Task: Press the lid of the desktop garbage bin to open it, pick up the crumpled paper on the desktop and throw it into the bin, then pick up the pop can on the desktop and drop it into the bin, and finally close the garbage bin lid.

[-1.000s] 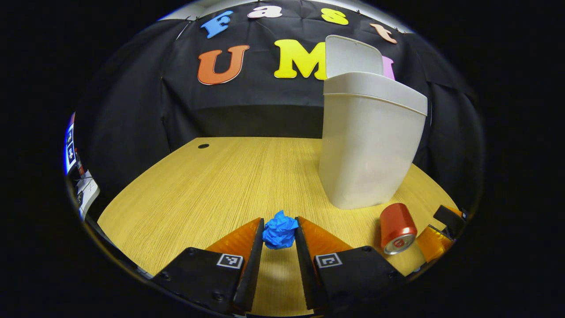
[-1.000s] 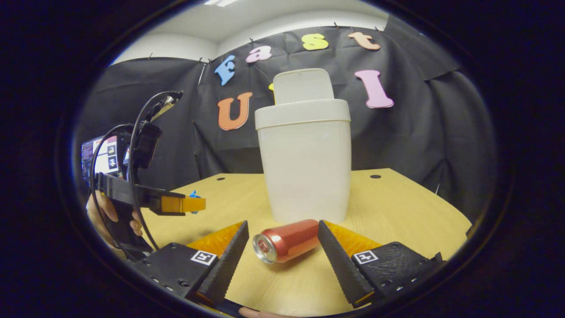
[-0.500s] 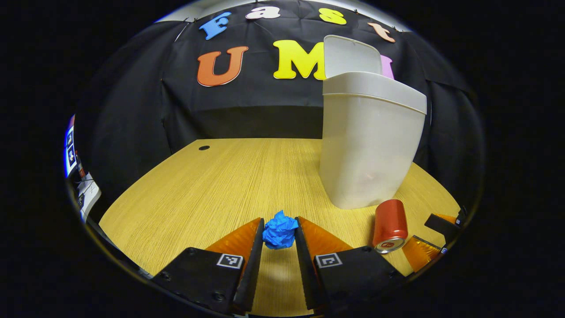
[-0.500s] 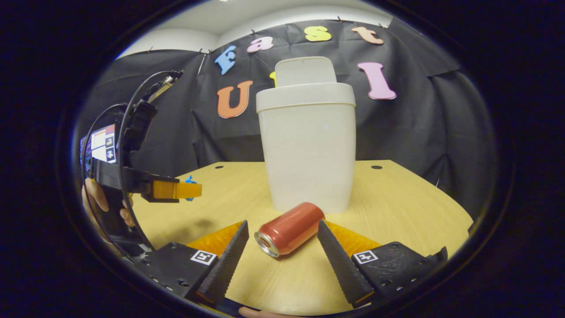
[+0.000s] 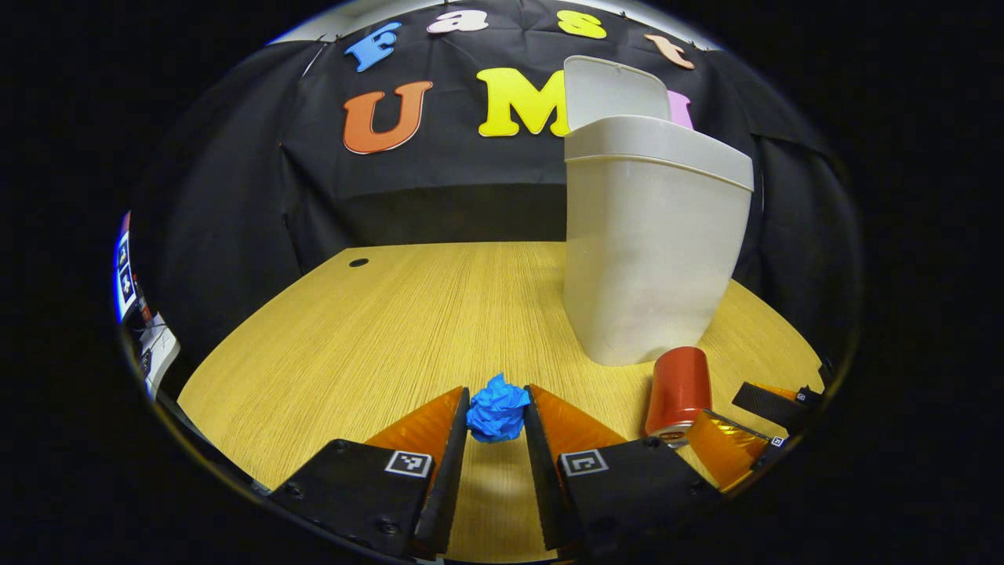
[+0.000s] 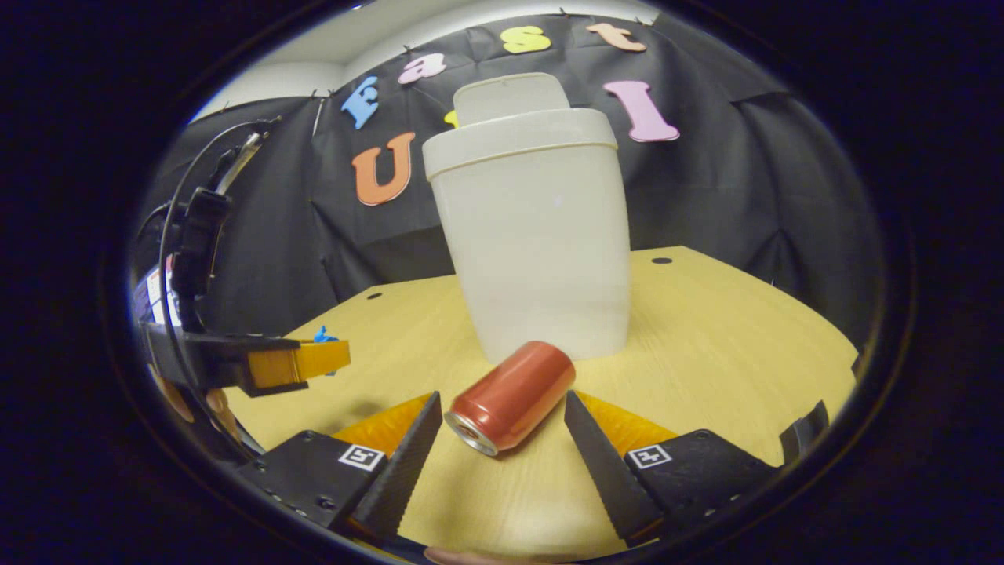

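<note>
The blue crumpled paper (image 5: 498, 412) sits pinched between the fingers of my left gripper (image 5: 497, 390), which is shut on it. In the right gripper view the left gripper (image 6: 333, 357) hovers a little above the table with a bit of the blue paper (image 6: 321, 337) showing. The red pop can (image 6: 510, 384) lies on its side between the spread fingers of my right gripper (image 6: 502, 396), which is open. The white bin (image 6: 541, 235) stands just beyond the can, its lid (image 6: 510, 98) tipped up. In the left gripper view the bin (image 5: 651, 235), the can (image 5: 678, 388) and the right gripper (image 5: 745, 428) are at the right.
The wooden table (image 5: 408, 314) has a cable hole at its far left (image 5: 358, 262) and another to the right of the bin (image 6: 661, 260). A screen (image 5: 125, 267) glows past the table's left edge. A hand (image 6: 176, 392) holds the left gripper.
The can has swung round on the table and now points more along the right gripper's fingers, which have come forward around it. The left gripper keeps its hold on the paper.
</note>
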The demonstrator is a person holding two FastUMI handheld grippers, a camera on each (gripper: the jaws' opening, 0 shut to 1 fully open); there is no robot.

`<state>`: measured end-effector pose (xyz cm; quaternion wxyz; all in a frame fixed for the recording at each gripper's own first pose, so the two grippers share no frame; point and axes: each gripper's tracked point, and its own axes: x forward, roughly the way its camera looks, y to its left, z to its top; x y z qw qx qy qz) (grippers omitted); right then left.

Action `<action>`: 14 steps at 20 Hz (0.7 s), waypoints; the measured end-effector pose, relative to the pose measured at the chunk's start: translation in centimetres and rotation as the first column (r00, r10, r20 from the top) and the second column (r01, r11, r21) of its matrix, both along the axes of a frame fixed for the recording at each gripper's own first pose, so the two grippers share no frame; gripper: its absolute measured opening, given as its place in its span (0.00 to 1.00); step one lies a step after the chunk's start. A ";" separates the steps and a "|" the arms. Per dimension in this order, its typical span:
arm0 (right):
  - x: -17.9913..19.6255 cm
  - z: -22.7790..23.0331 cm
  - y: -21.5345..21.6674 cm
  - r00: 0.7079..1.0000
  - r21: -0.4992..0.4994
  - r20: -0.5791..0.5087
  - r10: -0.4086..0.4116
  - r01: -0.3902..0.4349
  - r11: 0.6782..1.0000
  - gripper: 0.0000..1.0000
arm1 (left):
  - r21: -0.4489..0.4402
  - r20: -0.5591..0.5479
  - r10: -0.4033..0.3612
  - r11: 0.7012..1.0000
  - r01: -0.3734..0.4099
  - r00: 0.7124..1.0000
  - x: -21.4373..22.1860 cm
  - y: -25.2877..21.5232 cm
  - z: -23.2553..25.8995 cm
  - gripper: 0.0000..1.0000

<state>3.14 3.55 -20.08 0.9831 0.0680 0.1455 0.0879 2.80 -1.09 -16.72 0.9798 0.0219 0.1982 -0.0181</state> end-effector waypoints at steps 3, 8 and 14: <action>1.8 -0.4 -0.5 0.997 -0.026 -0.009 -0.080 0.080 0.996 0.97 | 0.001 0.001 0.001 1.000 -0.001 1.000 0.0 0.1 -0.1 0.46; 4.0 -1.4 0.5 0.990 -0.055 -0.046 -0.133 0.131 0.990 0.97 | -0.016 -0.013 0.002 1.000 -0.002 1.000 -0.1 0.3 -0.3 0.45; 4.7 -1.8 -1.9 0.979 -0.034 -0.083 -0.189 0.186 0.982 0.92 | -0.021 -0.015 -0.008 1.000 0.008 1.000 -0.3 -0.2 -0.3 0.45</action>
